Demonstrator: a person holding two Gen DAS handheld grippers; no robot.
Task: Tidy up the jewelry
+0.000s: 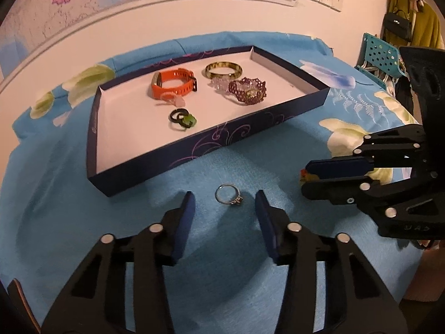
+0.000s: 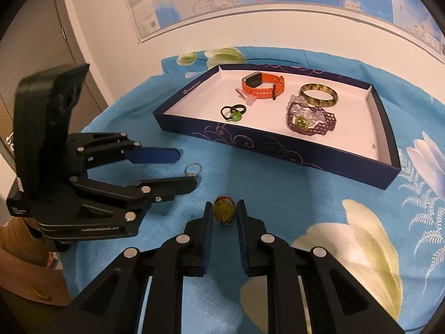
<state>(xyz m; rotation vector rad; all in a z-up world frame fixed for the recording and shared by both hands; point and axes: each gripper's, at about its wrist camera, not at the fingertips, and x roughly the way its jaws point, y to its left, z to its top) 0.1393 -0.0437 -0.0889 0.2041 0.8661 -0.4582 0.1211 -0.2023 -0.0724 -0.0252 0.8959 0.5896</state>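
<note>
the left claw (image 1: pixel 224 208) is partly open, one finger on each side of the silver ring (image 1: pixel 228 194) so it can pinch it; it does not touch yet. the right claw (image 2: pixel 224 217) is nearly closed around a yellow-green ring (image 2: pixel 224 212). both rings lie on the blue cloth (image 1: pixel 83 208), near the box (image 1: pixel 194 150) where the other jewelry sits.

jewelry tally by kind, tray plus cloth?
Watch: 1, orange watch, in tray
Bracelets: 3, bangle, purple bracelet, clear bracelet, in tray
Rings: 4, green ring and pink ring in tray; silver ring and yellow ring on cloth
Total: 8
</note>
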